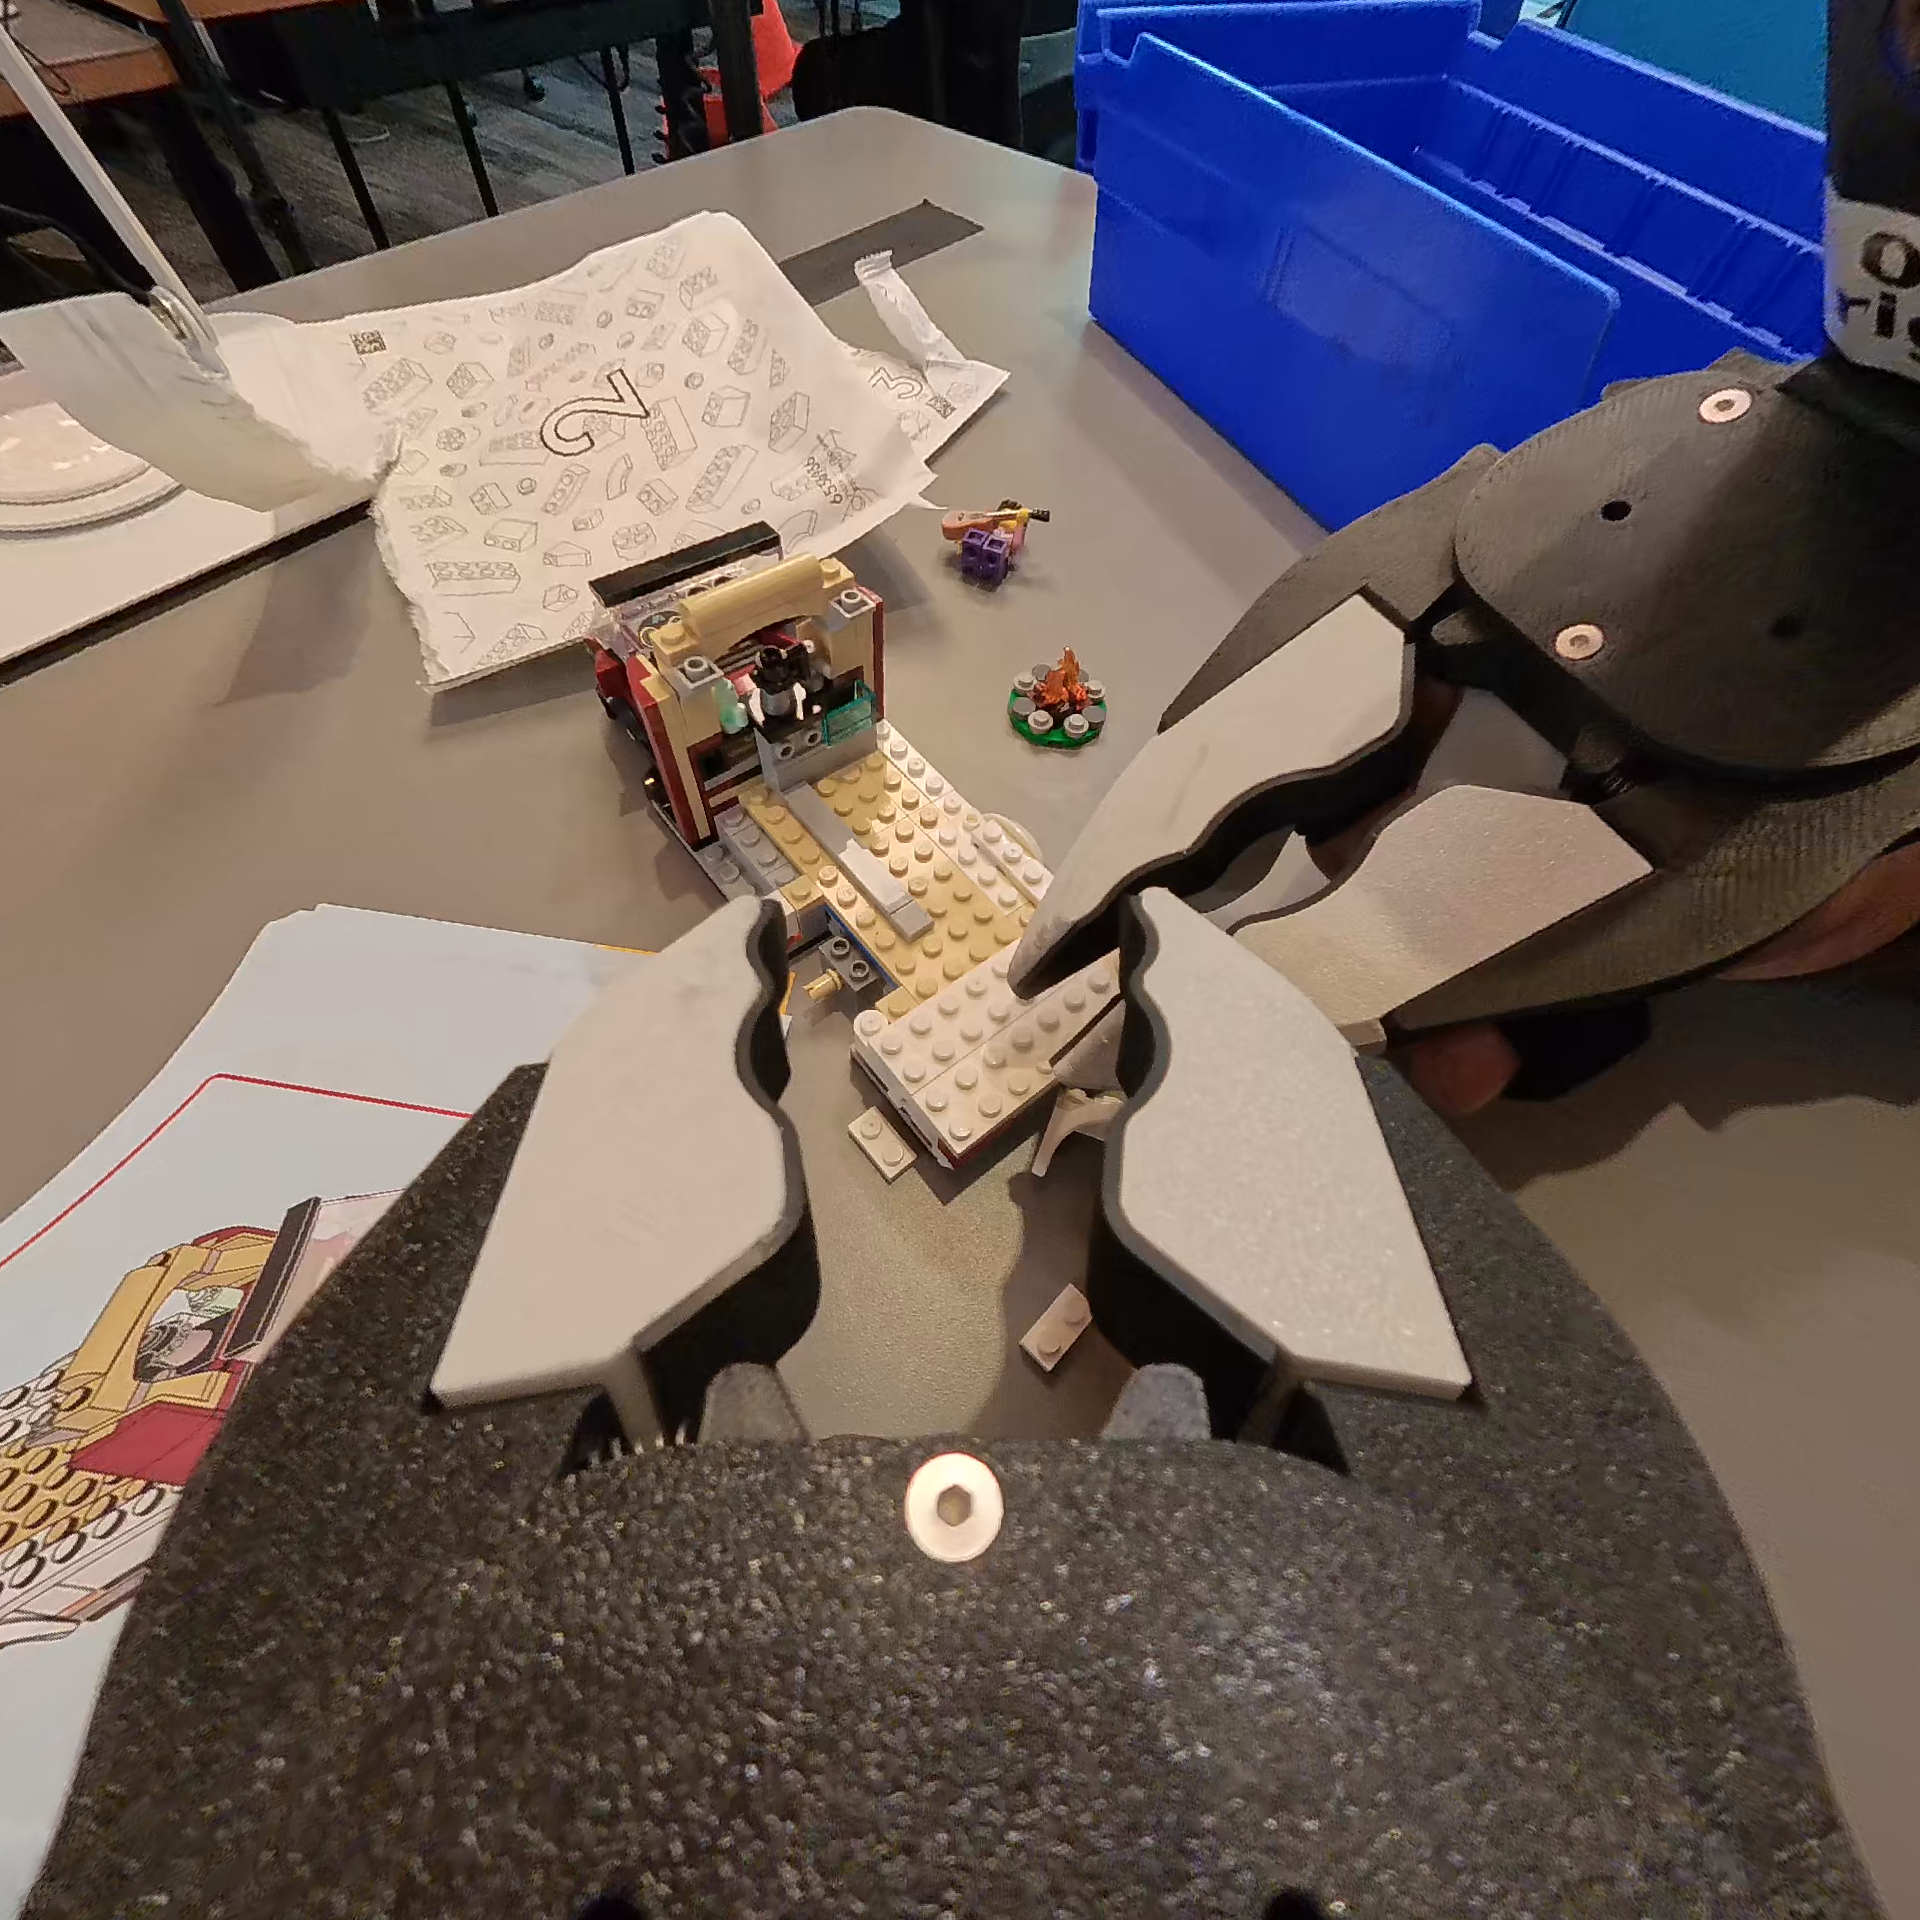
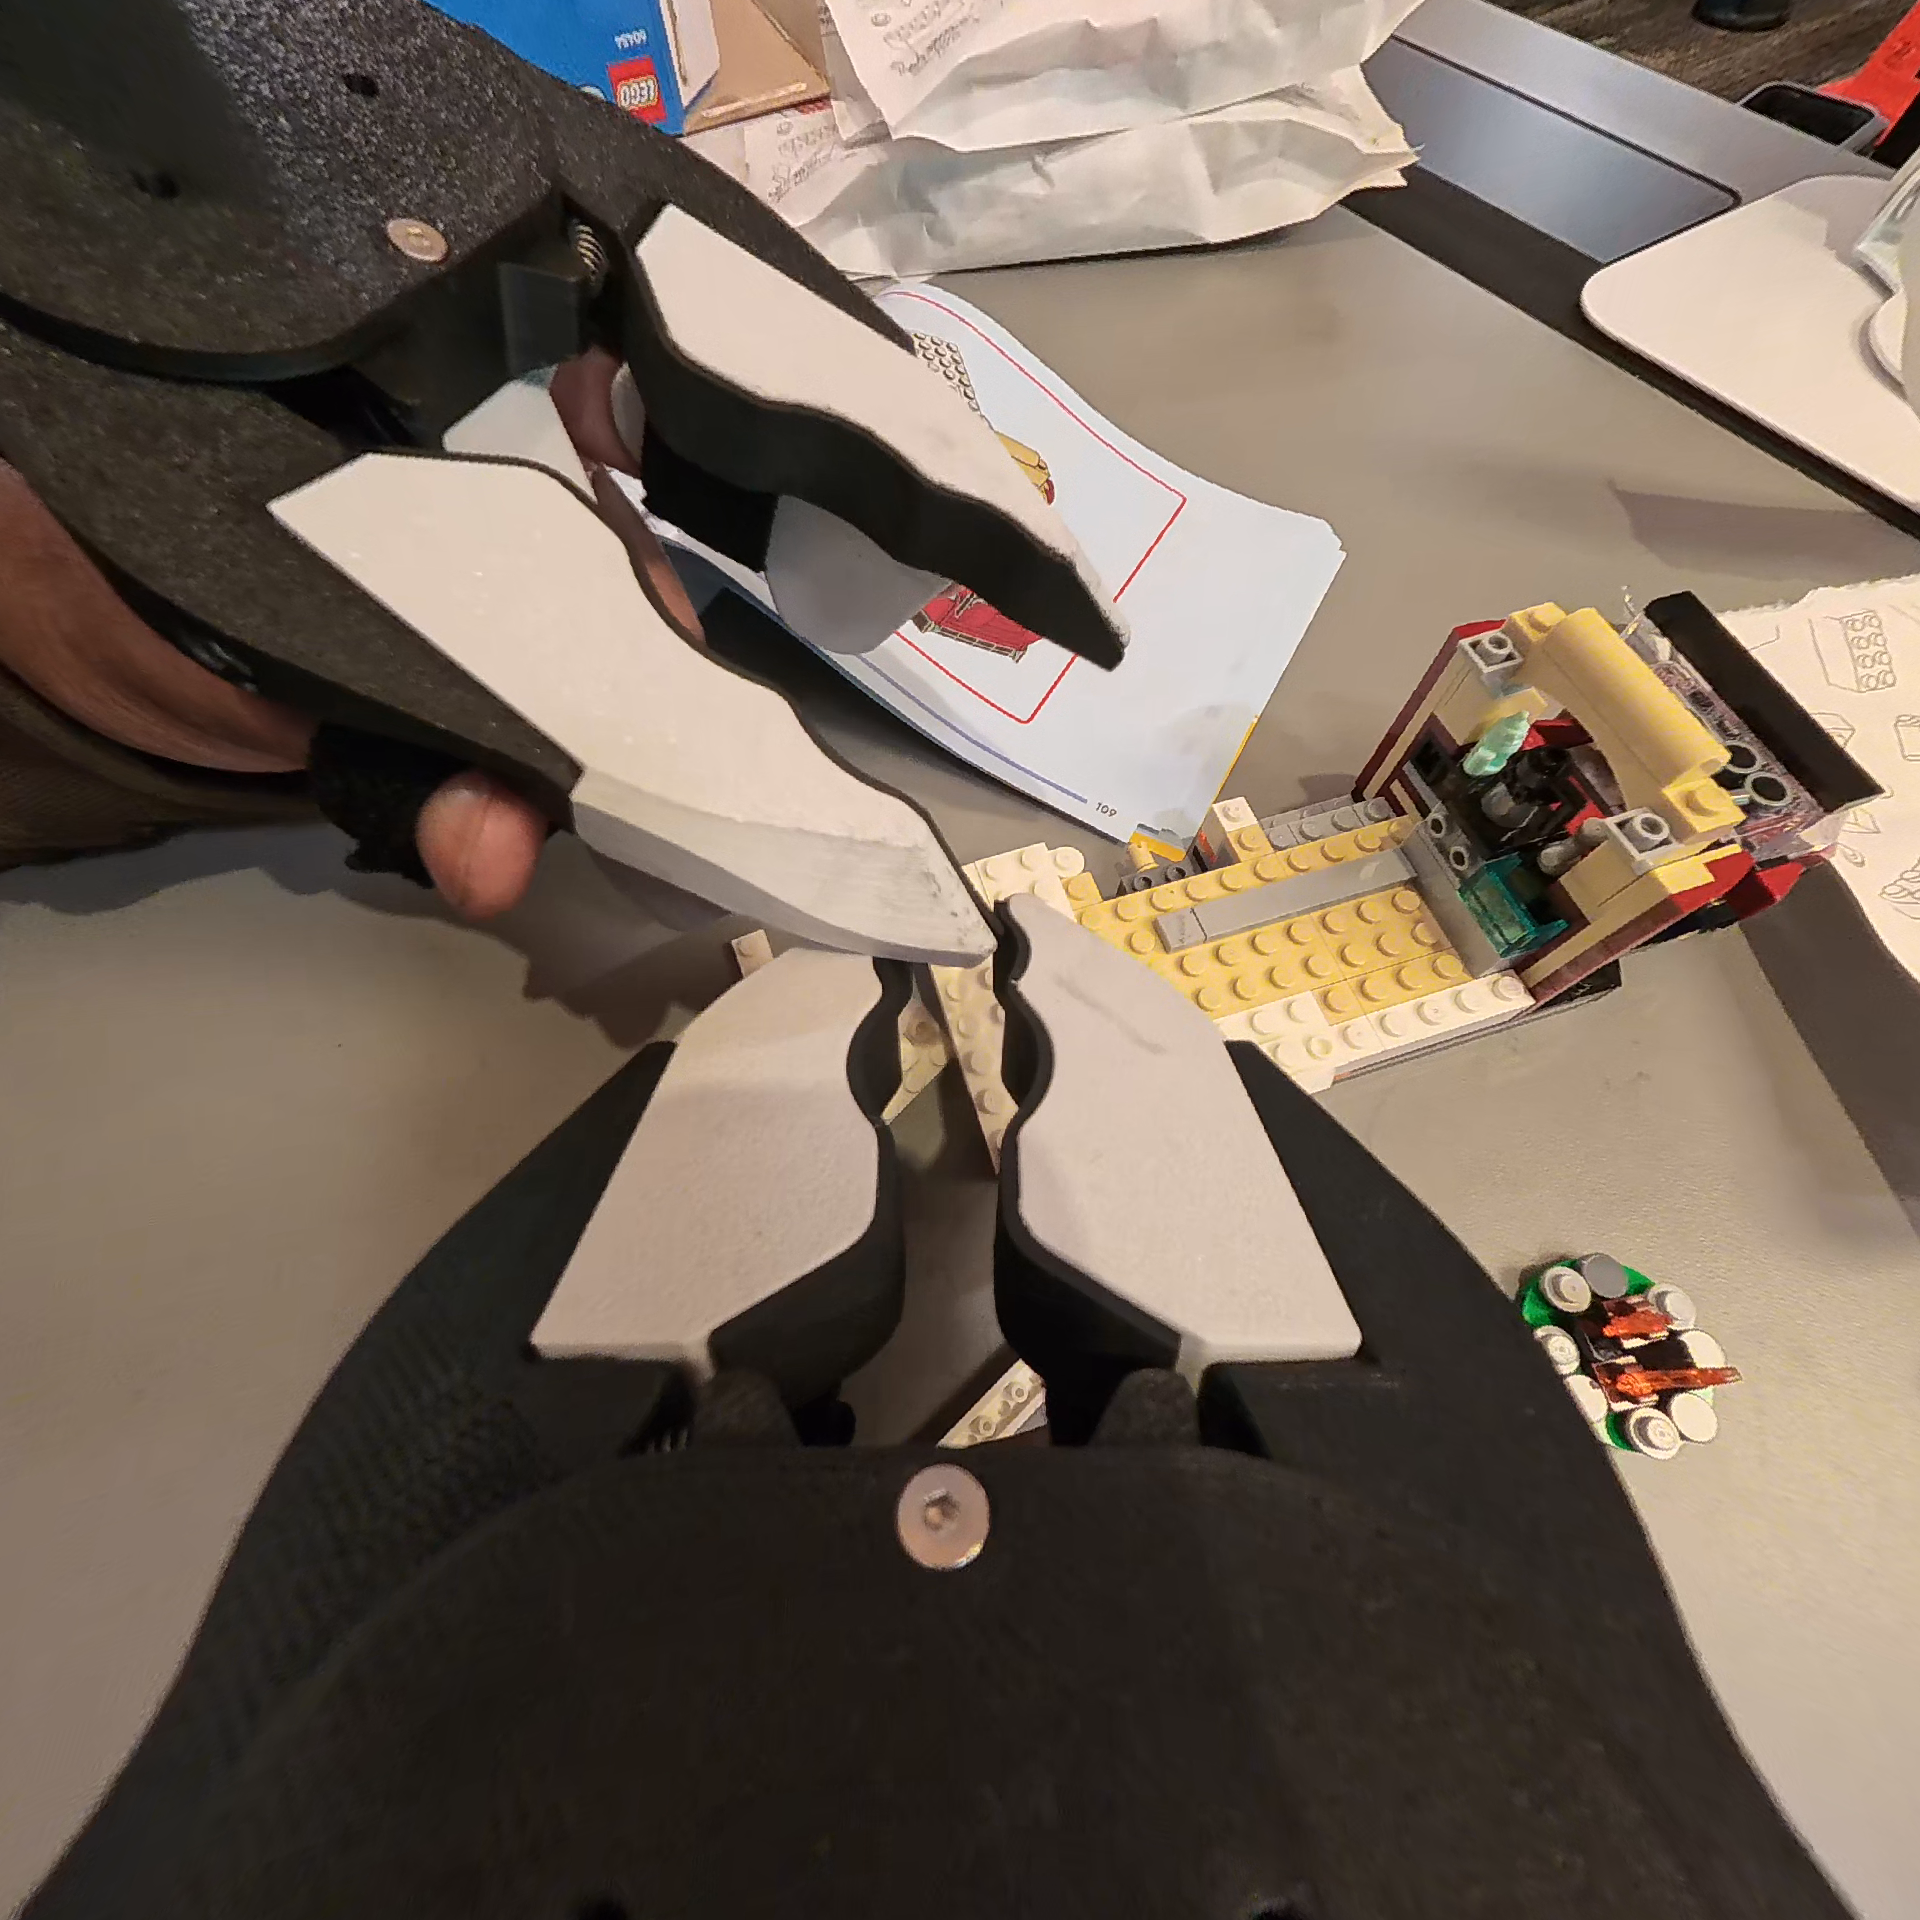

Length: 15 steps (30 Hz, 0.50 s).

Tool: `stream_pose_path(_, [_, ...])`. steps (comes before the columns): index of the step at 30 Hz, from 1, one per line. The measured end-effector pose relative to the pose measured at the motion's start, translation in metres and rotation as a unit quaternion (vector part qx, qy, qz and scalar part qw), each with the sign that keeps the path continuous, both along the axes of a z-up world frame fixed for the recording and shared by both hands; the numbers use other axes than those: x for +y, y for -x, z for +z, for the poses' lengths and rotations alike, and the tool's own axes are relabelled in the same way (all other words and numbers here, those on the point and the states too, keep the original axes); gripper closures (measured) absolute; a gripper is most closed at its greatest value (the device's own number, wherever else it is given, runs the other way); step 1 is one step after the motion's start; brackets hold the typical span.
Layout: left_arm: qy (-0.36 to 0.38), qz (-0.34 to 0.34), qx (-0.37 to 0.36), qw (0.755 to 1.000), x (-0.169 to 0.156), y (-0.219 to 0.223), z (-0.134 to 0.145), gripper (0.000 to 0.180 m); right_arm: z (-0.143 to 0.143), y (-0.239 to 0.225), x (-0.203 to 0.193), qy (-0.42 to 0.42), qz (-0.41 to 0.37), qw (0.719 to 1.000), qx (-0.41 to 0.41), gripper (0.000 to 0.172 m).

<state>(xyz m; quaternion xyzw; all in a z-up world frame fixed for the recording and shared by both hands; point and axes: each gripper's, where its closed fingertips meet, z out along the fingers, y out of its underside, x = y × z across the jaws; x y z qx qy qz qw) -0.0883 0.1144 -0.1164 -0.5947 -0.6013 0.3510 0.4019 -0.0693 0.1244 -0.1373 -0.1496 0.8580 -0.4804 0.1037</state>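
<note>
your right gripper (image 2: pixel 940 961) was narrowed onto a white studded plate (image 2: pixel 971 1039) at the near end of the brick vehicle (image 1: pixel 790 748), its pads pinching the plate's edges. your left gripper (image 1: pixel 951 935) stood wide, nothing between its fingers, one tip beside that same plate. the vehicle's long axis ran away from the left gripper toward the printed paper bag (image 1: pixel 623 416).
</note>
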Motion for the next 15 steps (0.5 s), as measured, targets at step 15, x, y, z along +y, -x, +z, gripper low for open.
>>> stream_pose_path(15, [0.002,-0.004,-0.008,1.0,0.0003,-0.0001,-0.0021,0.116,-0.0026,-0.0025,0.0009,-0.006,0.005,1.0,0.004,0.157])
